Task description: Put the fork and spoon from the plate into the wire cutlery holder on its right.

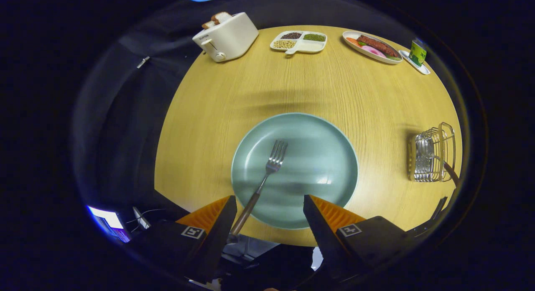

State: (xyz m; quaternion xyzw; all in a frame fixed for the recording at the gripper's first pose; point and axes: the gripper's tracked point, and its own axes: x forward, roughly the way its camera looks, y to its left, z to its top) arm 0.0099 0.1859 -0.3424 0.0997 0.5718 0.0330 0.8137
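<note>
A metal fork [267, 170] lies on the pale green plate [322, 157], tines pointing away from me. Its handle runs back over the plate's near rim, close beside my left finger [221, 218]. My gripper [269, 197] stands open above the plate's near edge, with nothing pressed between its fingers. The wire cutlery holder [432, 153] stands on the table to the right of the plate. A dark utensil handle [451, 172] sticks out of it toward me; I cannot tell which utensil it is.
The round wooden table [209, 115] carries a white toaster [225, 37] with bread at the far left. A divided dish of beans [299, 42], an oval plate of food [372, 46] and a green cup [417, 52] line the far edge.
</note>
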